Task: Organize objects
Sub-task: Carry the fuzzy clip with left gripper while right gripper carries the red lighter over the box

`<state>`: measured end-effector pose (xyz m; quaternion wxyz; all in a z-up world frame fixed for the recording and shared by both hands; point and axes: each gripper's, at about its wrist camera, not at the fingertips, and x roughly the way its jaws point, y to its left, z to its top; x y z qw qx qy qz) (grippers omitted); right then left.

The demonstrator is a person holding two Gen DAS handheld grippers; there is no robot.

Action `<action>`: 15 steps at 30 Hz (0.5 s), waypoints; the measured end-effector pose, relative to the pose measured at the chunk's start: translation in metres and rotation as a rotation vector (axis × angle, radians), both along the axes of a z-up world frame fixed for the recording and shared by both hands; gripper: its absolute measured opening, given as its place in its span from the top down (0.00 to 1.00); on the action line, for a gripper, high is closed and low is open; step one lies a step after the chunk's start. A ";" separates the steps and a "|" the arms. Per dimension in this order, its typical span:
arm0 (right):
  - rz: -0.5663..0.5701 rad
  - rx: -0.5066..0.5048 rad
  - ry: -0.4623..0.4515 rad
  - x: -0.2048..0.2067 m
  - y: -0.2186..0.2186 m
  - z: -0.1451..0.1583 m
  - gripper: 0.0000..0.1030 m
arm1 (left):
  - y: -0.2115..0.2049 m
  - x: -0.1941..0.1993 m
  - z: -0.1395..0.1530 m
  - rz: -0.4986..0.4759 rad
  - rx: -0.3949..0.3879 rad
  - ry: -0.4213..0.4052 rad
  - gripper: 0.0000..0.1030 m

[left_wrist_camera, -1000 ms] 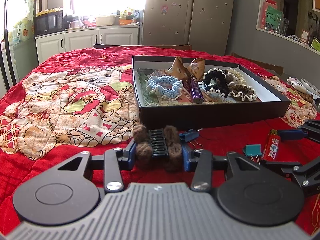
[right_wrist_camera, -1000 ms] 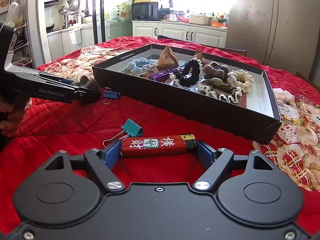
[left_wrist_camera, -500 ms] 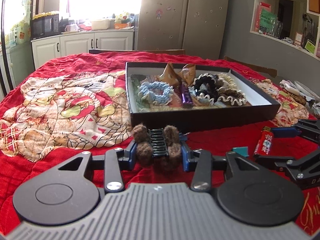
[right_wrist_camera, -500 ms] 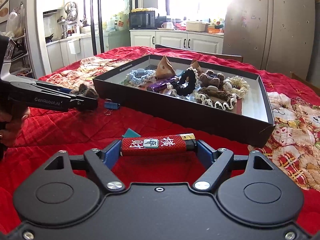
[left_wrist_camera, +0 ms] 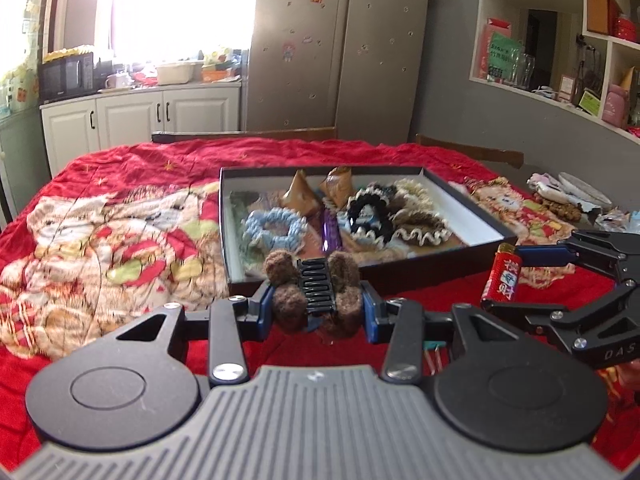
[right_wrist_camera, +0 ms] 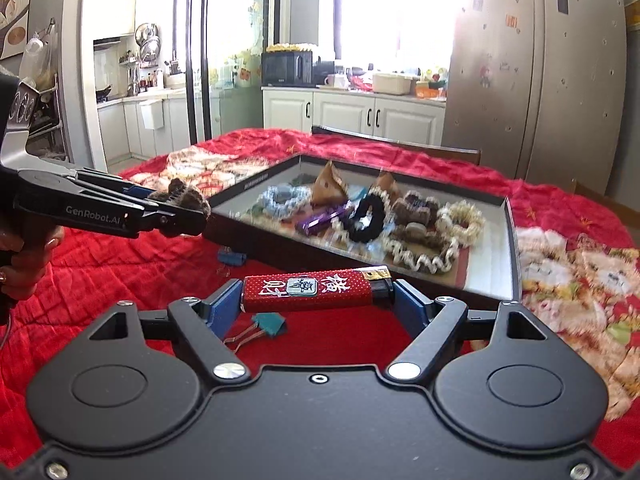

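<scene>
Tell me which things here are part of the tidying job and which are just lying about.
Part of the job:
- brown fuzzy hair claw, clamped in the left gripper
- red printed lighter, clamped in the right gripper
- black shallow box
- teal binder clip
- blue binder clip

Lying about:
- black microwave
- grey fridge
- red patterned quilt

Behind the red patterned quilt [left_wrist_camera: 120, 184], white kitchen cabinets [right_wrist_camera: 352, 114] carry a black microwave [right_wrist_camera: 287, 68] and a cream tub [right_wrist_camera: 392, 83] below a bright window [left_wrist_camera: 176, 4], beside a tall steel refrigerator [left_wrist_camera: 340, 44], with grey wall shelves [left_wrist_camera: 560, 40] of glasses and boxes rightward.
</scene>
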<state>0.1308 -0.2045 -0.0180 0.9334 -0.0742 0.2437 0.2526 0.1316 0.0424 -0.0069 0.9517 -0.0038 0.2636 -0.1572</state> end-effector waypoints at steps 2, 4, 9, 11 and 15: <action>-0.004 0.000 -0.009 0.002 -0.002 0.006 0.23 | -0.002 0.002 0.006 -0.004 0.009 -0.015 0.55; -0.009 -0.005 -0.022 0.005 -0.003 0.012 0.23 | -0.003 0.005 0.013 -0.008 0.013 -0.028 0.55; -0.017 -0.019 -0.057 0.013 -0.004 0.026 0.23 | -0.006 0.013 0.024 -0.015 0.020 -0.044 0.55; -0.023 -0.020 -0.068 0.019 -0.005 0.031 0.23 | -0.007 0.018 0.027 -0.014 0.023 -0.049 0.55; -0.029 -0.018 -0.076 0.031 -0.005 0.040 0.23 | -0.007 0.031 0.030 -0.013 0.016 -0.036 0.55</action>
